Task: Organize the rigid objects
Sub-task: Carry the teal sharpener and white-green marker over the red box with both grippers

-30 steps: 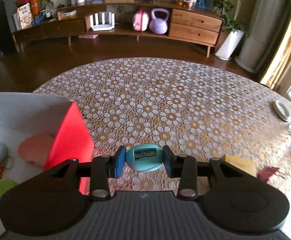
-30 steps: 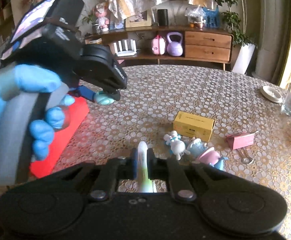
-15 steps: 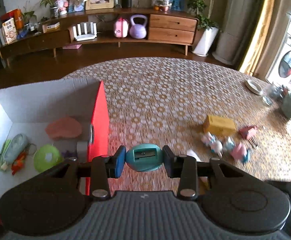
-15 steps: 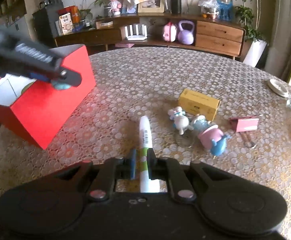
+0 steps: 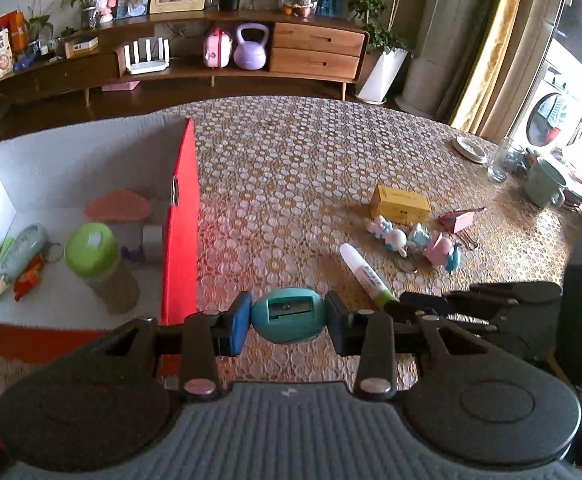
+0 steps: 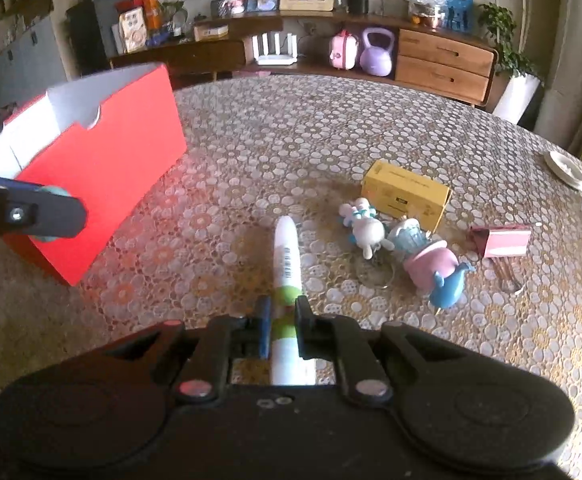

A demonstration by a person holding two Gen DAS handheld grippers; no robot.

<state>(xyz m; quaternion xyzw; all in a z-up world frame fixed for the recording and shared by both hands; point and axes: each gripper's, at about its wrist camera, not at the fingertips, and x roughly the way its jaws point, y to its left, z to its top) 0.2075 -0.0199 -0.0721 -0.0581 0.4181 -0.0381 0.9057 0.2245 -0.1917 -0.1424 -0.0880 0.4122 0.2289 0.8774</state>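
- Since the teal egg-shaped sharpener (image 5: 288,315) is already pinched in the left gripper (image 5: 288,318), what matters is where the red box (image 5: 181,216) sits relative to it: off to the left and a bit forward, with the near right corner of the box just beside the left finger.
- The sharpener is held sideways, blade slot facing the camera, the jaws squeezing its two ends. It looks to be up off the tablecloth (image 5: 291,168), not yet over the opening.
- So my guess is the move is a short slide left across the red wall, then let go. The bare white floor near the front looks like the safest landing spot, since the green-lidded jar (image 5: 99,260) and a few small bits take up the middle and back.
- The white-and-green marker (image 6: 287,276) is clamped in the right gripper (image 6: 283,326) near its back end. Its long axis runs straight ahead, away from the wrist, tip resting on or just above the cloth, can't really tell which.
- The left one is clearly nearer the box; in the right wrist view the box is well off to the left.
- Still loose beyond the marker: yellow box (image 6: 405,192), bunny figure (image 6: 365,226), pink teapot toy (image 6: 431,266) and a pink binder clip (image 6: 501,240).
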